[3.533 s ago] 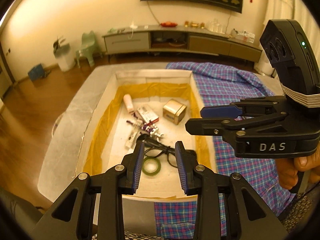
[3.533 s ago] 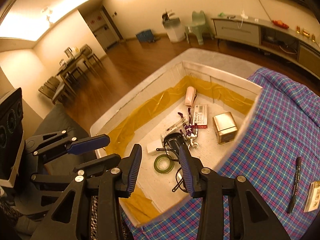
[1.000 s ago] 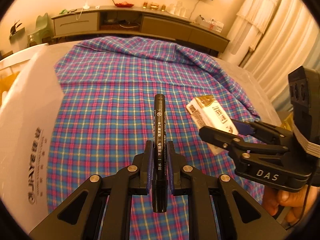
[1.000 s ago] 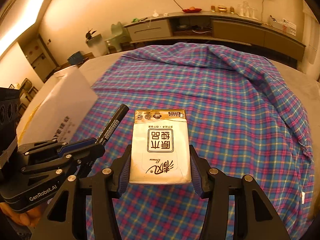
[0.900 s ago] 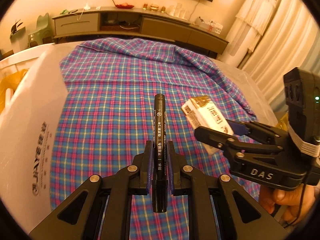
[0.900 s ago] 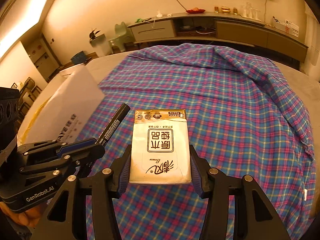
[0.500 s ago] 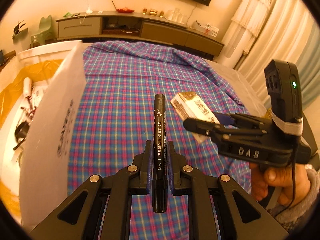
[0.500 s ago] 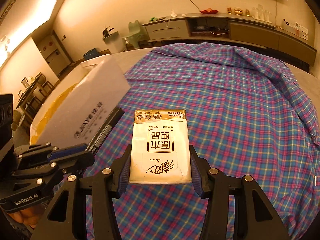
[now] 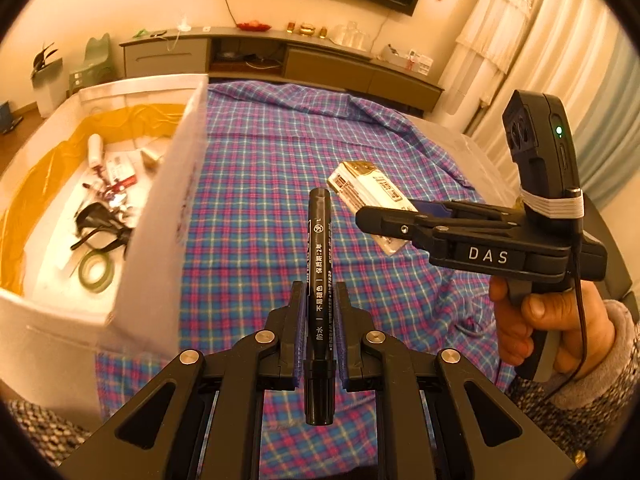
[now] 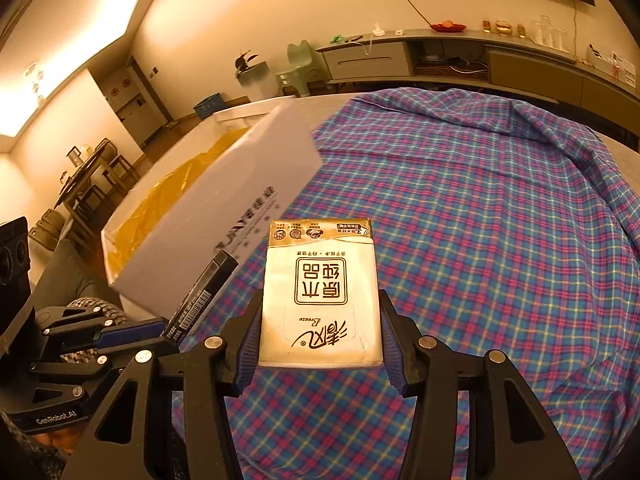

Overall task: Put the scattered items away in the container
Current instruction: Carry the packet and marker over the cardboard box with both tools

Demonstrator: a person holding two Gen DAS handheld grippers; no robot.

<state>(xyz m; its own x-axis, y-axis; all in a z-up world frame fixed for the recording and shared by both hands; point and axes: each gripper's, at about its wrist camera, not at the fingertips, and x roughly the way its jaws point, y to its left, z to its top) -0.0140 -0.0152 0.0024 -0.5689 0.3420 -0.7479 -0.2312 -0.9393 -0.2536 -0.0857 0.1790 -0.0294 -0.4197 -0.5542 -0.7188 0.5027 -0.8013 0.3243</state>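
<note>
Above the plaid cloth (image 9: 256, 184), both grippers are loaded and held clear of the surface. The left gripper (image 9: 319, 320) is closed tight on a black marker (image 9: 319, 264); the marker runs lengthwise between the two pads, cap end pointing forward, printed label facing up, tail end sticking out behind the pads. The right gripper (image 10: 318, 334) is clamped on a tissue pack (image 10: 320, 292), a white and gold packet with brown characters, held by its two long sides with the printed face up. In the left wrist view the right gripper (image 9: 384, 216) shows from the side, to the right of and just beyond the marker tip, with the tissue pack (image 9: 370, 196) projecting past its fingers; the person's right hand (image 9: 536, 320) grips the handle below. In the right wrist view the left gripper (image 10: 132, 330) sits at lower left, the marker (image 10: 204, 294) angling up toward the container.

The container (image 9: 160, 216), a white box with a yellow liner (image 9: 36, 168), stands to the left of both grippers on the cloth edge. Inside lie a green tape roll (image 9: 94, 266), black glasses (image 9: 102, 224), a white tube (image 9: 95, 149) and small packets. Neither held item is over the opening; both are near its right wall (image 10: 224, 208).
</note>
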